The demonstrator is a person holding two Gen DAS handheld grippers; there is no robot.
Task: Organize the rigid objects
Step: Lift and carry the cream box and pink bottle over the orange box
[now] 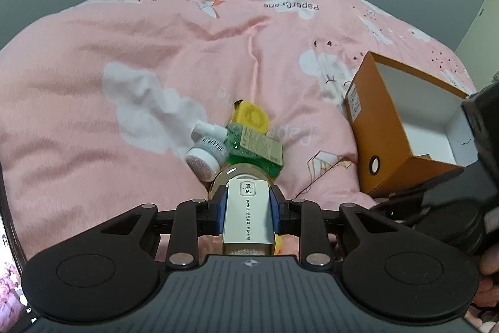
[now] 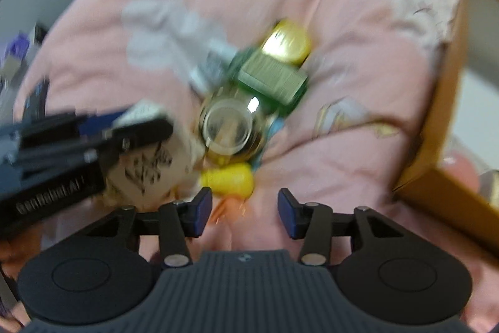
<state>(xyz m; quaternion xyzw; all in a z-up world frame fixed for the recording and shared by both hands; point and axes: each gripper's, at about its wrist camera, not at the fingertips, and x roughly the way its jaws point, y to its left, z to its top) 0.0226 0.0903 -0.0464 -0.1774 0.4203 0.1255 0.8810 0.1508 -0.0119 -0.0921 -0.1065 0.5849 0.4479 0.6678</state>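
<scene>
My left gripper [image 1: 246, 209] is shut on a cream carton with printed characters [image 1: 247, 214], held just above a pile on the pink quilt. The pile holds a clear glass bottle [image 1: 232, 175], a green bottle with a label [image 1: 255, 145], a small white jar [image 1: 204, 161], a white spray cap [image 1: 207, 128] and a yellow lid [image 1: 252, 116]. An open orange box [image 1: 402, 127] lies to the right. My right gripper [image 2: 244, 206] is open and empty, just short of a yellow piece [image 2: 227, 178] and the glass bottle [image 2: 227, 128]. The view is blurred.
The pink quilt [image 1: 156, 52] covers the bed, with grey walls behind. The left gripper body [image 2: 62, 152] and its carton reach in from the left of the right wrist view. The orange box [image 2: 449, 120] stands at that view's right edge.
</scene>
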